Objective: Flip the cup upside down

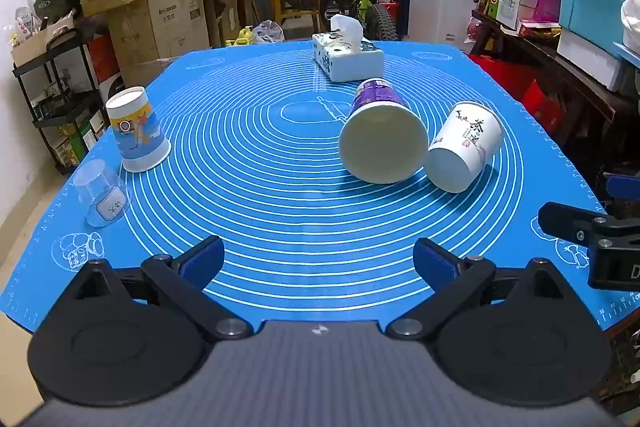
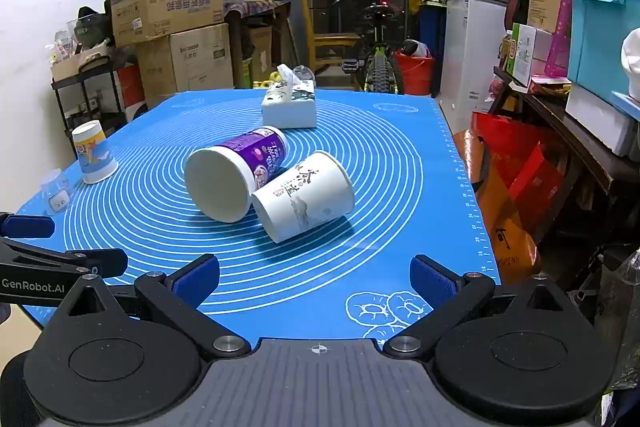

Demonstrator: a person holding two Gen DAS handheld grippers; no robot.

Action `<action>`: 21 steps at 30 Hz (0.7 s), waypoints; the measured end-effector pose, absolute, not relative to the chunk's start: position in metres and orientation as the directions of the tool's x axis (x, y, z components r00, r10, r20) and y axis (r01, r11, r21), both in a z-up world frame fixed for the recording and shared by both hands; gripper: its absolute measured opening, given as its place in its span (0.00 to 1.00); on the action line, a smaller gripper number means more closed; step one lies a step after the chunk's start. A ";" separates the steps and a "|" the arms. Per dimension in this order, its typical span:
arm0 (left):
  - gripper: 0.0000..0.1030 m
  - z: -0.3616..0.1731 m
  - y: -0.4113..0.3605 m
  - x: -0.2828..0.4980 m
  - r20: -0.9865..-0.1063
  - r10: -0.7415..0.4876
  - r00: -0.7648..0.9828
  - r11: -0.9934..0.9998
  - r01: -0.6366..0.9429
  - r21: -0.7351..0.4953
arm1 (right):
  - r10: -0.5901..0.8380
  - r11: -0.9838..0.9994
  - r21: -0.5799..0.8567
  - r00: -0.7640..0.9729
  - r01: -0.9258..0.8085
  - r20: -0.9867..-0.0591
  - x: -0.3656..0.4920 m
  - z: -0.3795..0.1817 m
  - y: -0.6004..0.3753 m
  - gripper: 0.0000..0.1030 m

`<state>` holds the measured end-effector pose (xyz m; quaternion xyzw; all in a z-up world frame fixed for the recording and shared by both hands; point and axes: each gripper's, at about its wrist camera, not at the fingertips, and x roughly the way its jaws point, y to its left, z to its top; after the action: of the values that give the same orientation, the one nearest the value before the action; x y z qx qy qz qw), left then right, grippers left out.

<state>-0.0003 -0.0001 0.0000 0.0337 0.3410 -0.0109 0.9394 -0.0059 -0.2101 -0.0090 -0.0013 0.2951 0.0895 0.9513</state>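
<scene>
A purple-and-white paper cup [image 1: 380,131] [image 2: 236,175] lies on its side mid-mat, its bottom facing me. A white cup with black calligraphy [image 1: 464,147] [image 2: 306,195] lies on its side right beside it, touching it. A blue cartoon cup [image 1: 138,129] [image 2: 94,157] stands upside down at the left. A clear plastic cup [image 1: 102,193] [image 2: 58,193] stands upside down near it. My left gripper [image 1: 318,263] is open and empty over the near mat. My right gripper [image 2: 316,279] is open and empty, short of the white cup.
A blue silicone mat [image 1: 280,211] [image 2: 400,187] covers the table. A tissue box [image 1: 348,55] [image 2: 290,105] sits at the far middle. Cardboard boxes, a shelf, a bicycle and storage bins surround the table. The right gripper's side shows in the left wrist view [image 1: 592,239].
</scene>
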 end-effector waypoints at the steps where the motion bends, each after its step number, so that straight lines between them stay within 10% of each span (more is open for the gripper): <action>1: 0.97 0.000 0.000 0.000 -0.641 0.004 0.768 0.997 0.043 0.057 | 0.169 0.984 0.050 0.811 -0.171 -0.561 -0.006 -0.009 -0.210 0.98; 21: 0.97 0.001 0.000 0.000 -0.646 0.001 0.764 0.997 0.051 0.062 | 0.172 0.983 0.046 0.805 -0.178 -0.568 -0.007 -0.012 -0.207 0.98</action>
<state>0.0003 -0.0005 0.0008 0.0381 0.3436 -0.0133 0.9383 -0.0075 -0.2066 -0.0122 -0.0046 0.2984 0.0921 0.9500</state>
